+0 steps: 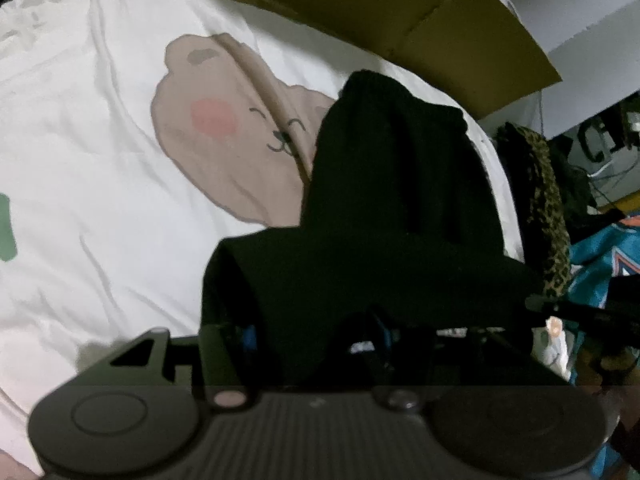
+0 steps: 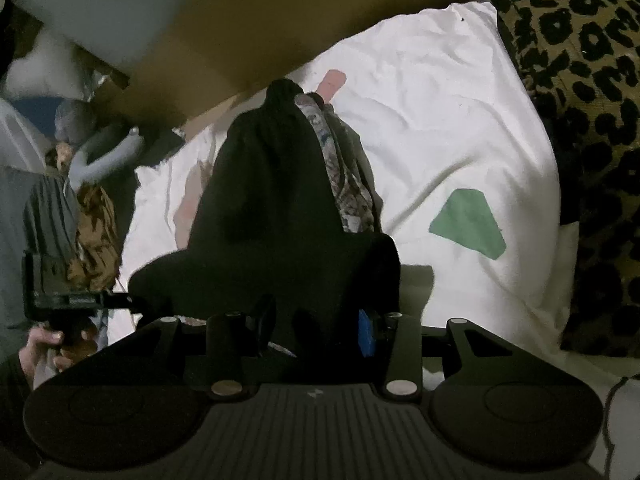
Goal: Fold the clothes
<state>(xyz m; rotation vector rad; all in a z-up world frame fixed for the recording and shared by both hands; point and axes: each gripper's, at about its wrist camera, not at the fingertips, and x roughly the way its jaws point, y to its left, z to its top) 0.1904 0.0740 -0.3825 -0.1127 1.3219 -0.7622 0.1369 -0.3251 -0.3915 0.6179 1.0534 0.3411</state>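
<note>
1. While both grippers gripped it, one black garment (image 1: 392, 208) hung over the white bedsheet (image 1: 80, 160) (a bear print (image 1: 224, 136) lay to its left).
2. The left gripper (image 1: 312, 340) and the right gripper (image 2: 316, 328) each had jaws clamped on its near edge.
3. No writing was readable.
4. One cardboard box (image 1: 460, 28) stood at the far side; its contents were hidden.
</note>
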